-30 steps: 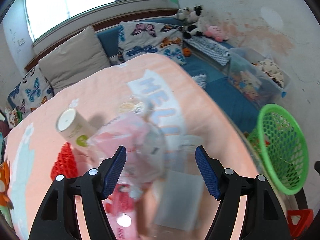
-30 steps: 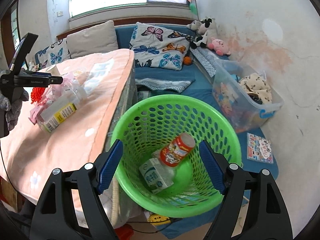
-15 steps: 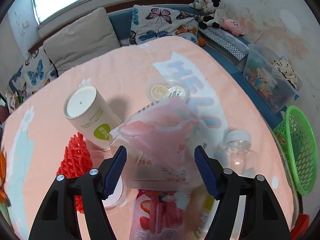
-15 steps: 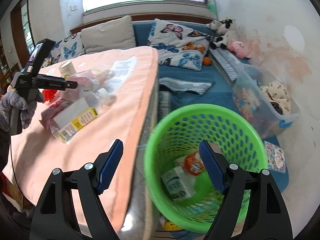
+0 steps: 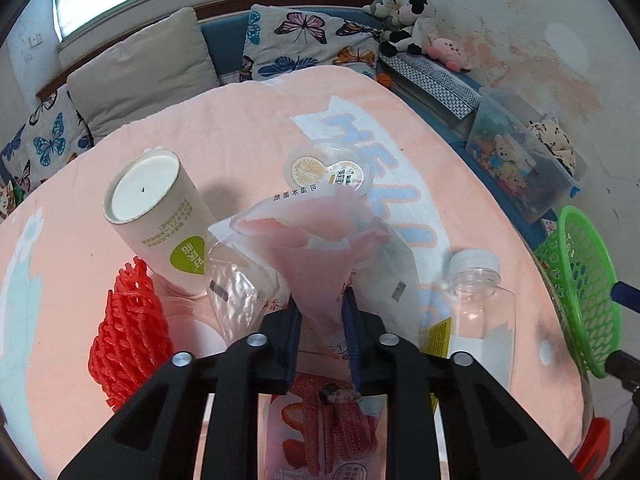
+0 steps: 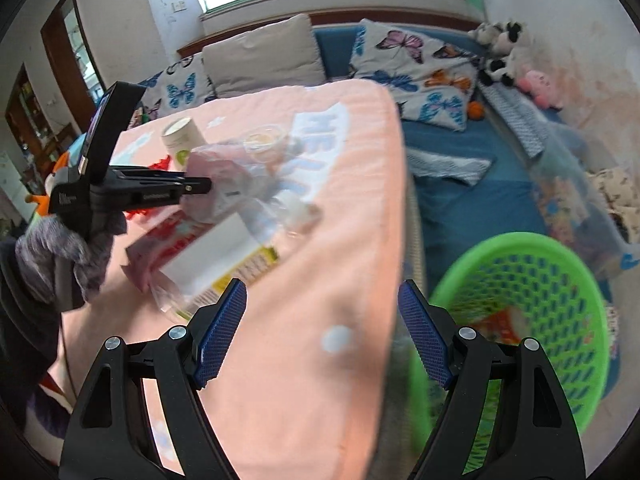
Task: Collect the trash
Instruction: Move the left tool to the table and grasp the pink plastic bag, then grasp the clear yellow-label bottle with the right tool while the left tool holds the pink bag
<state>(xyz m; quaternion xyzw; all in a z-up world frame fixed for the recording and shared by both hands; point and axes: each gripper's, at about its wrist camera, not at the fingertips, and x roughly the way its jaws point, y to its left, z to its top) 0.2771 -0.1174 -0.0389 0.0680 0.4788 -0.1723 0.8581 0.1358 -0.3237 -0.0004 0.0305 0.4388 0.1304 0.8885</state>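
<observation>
Pink bag (image 5: 320, 248) on the table (image 5: 248, 120) is pinched in our left gripper (image 5: 322, 314), which has just closed, to carry it; right gripper (image 6: 322, 336) stays spread, empty, near the basket (image 6: 560, 276)

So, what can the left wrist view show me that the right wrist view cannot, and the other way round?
Only the left wrist view: the left tool, just closed, pinching the pink plastic bag; the red foam net in full; the clear bottle's white cap.

Only the right wrist view: the open, empty right tool; trash inside the green basket, blurred; the gloved hand holding the left tool.

Both: the pink tablecloth, the paper tube, the clear bottle, the green basket and the butterfly pillows.
</observation>
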